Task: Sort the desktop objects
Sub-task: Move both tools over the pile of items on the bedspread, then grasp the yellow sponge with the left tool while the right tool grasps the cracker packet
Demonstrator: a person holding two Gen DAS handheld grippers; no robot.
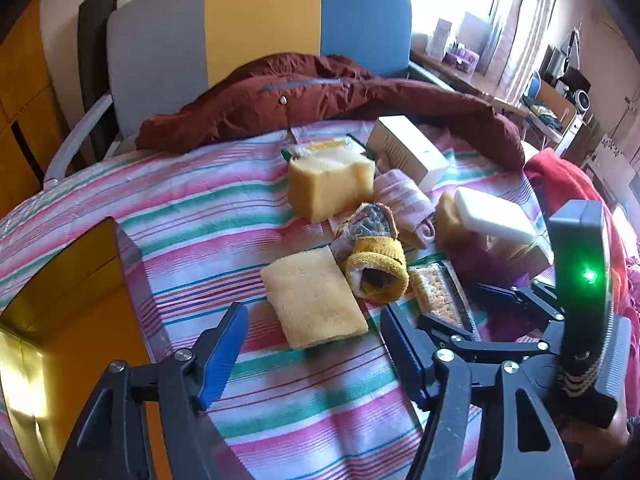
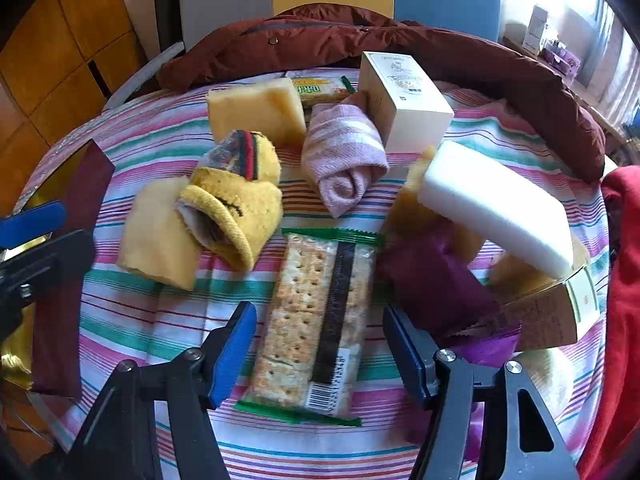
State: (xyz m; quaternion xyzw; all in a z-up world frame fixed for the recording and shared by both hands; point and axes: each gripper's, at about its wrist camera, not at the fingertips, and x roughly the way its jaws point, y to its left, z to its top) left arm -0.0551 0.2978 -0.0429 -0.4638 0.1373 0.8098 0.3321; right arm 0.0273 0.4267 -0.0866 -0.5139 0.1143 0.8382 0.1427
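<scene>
On the striped bench, the left gripper hovered with fingers spread around the near end of a flat yellow sponge, not yet touching; it looked light and squashy, best taken across its narrow width. To the right, the right gripper stood spread astride a cracker packet, pads clear of its sides. That packet seemed brittle and slippery, so a gentle mid-length pinch suited. Socks crowded behind; the near bench edge lay open.
</scene>
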